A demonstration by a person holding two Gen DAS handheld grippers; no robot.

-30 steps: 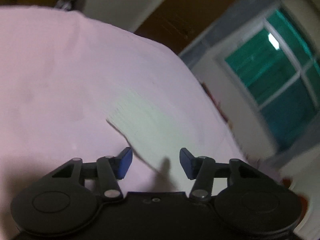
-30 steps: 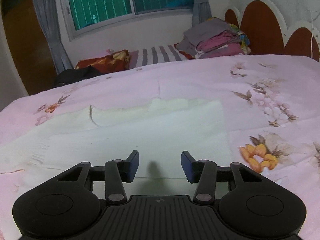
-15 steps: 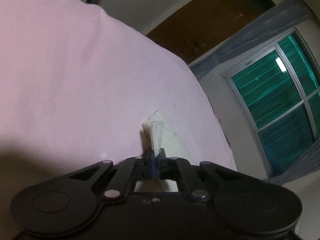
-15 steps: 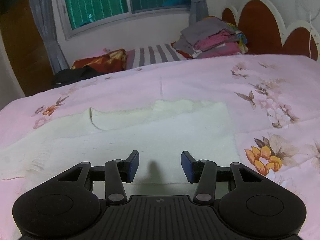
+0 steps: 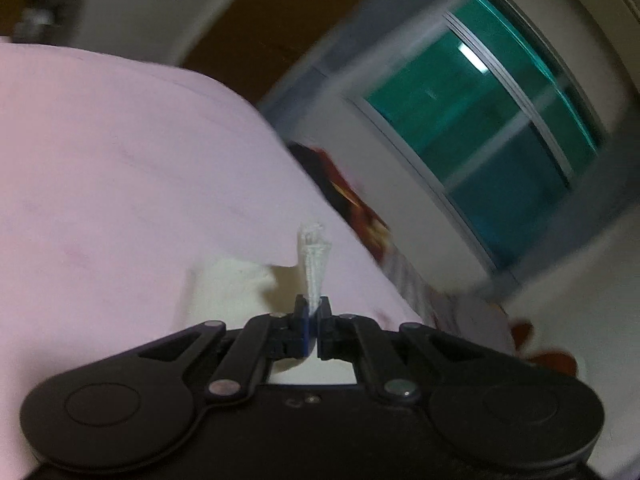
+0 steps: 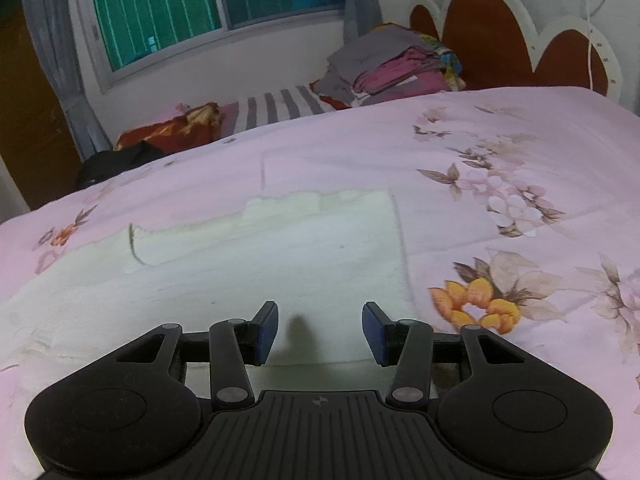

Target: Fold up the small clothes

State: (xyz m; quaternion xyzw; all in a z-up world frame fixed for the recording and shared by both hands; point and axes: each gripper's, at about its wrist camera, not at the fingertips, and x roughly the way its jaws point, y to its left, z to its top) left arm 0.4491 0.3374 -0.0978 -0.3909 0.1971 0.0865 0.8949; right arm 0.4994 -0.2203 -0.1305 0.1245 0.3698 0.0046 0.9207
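Between our left gripper's (image 5: pixel 313 312) closed pads a corner of the cream garment (image 6: pixel 256 264) sticks up. Our right gripper (image 6: pixel 319 330) hovers open over its near edge; it lies flat, lengthwise left-right, on the pink bedspread (image 6: pixel 500 152).

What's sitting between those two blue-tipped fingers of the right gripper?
Nothing is pinched there. In the right wrist view the right gripper stands open, with only the cream garment lying flat on the bedspread showing through the gap.

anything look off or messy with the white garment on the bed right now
Nothing damaged or spilled. The white garment lies mostly flat on the pink floral bedspread, with its far edge rumpled. One corner sticks up only because the left gripper pinches it; the right gripper is open.
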